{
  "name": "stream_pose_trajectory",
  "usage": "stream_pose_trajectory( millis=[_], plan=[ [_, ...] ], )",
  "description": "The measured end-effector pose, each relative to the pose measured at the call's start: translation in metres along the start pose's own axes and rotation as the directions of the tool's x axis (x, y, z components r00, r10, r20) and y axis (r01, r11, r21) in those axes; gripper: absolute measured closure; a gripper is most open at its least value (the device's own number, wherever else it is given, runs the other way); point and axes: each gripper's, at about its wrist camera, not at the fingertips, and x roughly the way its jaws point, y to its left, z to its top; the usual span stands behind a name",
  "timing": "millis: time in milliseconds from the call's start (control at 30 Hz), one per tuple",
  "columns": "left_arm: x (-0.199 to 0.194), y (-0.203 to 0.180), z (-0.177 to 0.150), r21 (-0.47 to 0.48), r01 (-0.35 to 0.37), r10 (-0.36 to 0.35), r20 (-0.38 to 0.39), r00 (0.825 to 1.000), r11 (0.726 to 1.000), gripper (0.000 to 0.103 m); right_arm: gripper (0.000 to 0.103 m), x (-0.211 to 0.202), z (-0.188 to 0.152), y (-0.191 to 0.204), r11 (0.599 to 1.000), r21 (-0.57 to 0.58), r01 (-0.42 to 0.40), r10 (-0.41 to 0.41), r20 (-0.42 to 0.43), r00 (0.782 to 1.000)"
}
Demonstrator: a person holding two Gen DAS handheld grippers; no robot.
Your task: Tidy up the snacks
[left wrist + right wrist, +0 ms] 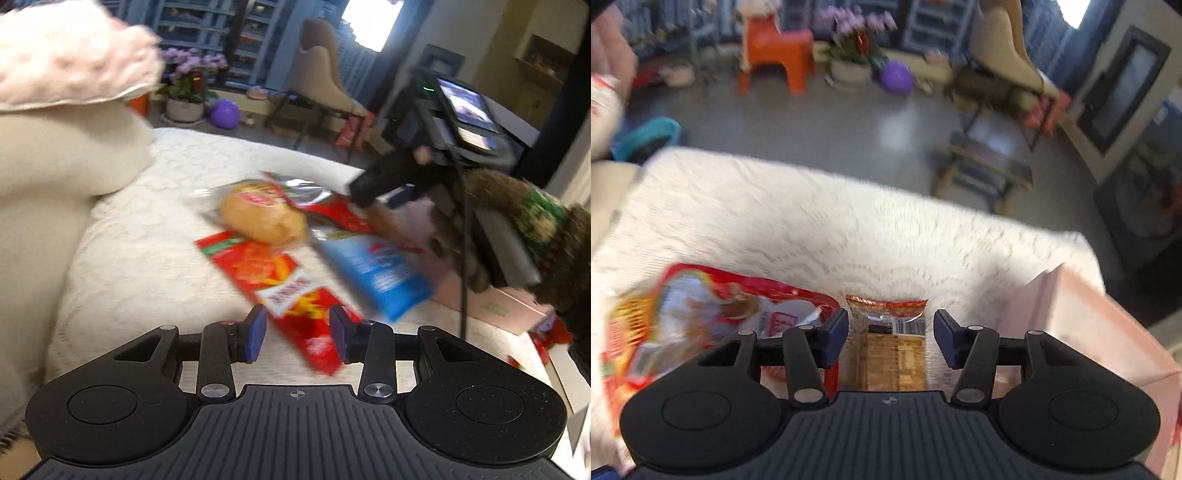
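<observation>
Several snacks lie on a white quilted cushion [140,240]. In the left wrist view a long red snack packet [280,291] runs under my left gripper [297,338], which is open above its near end. Beyond it lie a wrapped bread bun [262,218], a red bag [332,210] and a blue packet [376,273]. The right gripper's black body [384,177] reaches in at the far right. In the right wrist view my right gripper [891,338] is open, a small orange-brown snack packet [892,347] lying between its fingers. A red and white bag [713,306] lies to its left.
A pale pink box [1108,332] stands at the cushion's right edge, also in the left wrist view [498,306]. A beige sofa arm [55,184] and pink pillow [74,55] lie on the left. Beyond the cushion are floor, an orange stool [775,51], a purple ball [895,75] and chairs.
</observation>
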Motion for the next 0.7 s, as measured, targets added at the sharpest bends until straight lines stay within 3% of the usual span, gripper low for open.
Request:
stream_pose_trajectory(
  millis=[100, 233, 467, 633, 700],
  plan=[
    [-0.003, 0.015, 0.002, -0.055, -0.042, 0.042, 0.011, 0.999, 0.998, 0.061, 0.061, -0.010, -0.006, 0.007, 0.999, -0.022, -0.029, 0.028, -0.021, 0.999],
    [-0.009, 0.018, 0.003, -0.087, -0.030, 0.032, 0.022, 0.999, 0.996, 0.061, 0.061, -0.029, -0.028, 0.000, 0.985, 0.022, -0.172, 0.173, -0.074, 0.982],
    [-0.011, -0.003, 0.002, -0.037, 0.003, -0.003, 0.001, 1.000, 0.999, 0.061, 0.061, -0.072, -0.094, 0.009, 0.962, -0.040, -0.270, 0.268, -0.052, 0.962],
    [-0.012, -0.018, -0.001, 0.007, 0.003, -0.003, -0.017, 1.000, 1.000, 0.061, 0.061, -0.100, -0.135, -0.001, 0.926, -0.017, -0.378, 0.377, -0.051, 0.925],
    [-0.011, -0.022, -0.002, 0.014, 0.003, -0.003, -0.026, 1.000, 1.000, 0.061, 0.061, -0.109, -0.152, -0.006, 0.926, -0.011, -0.376, 0.376, -0.034, 0.926]
  ],
)
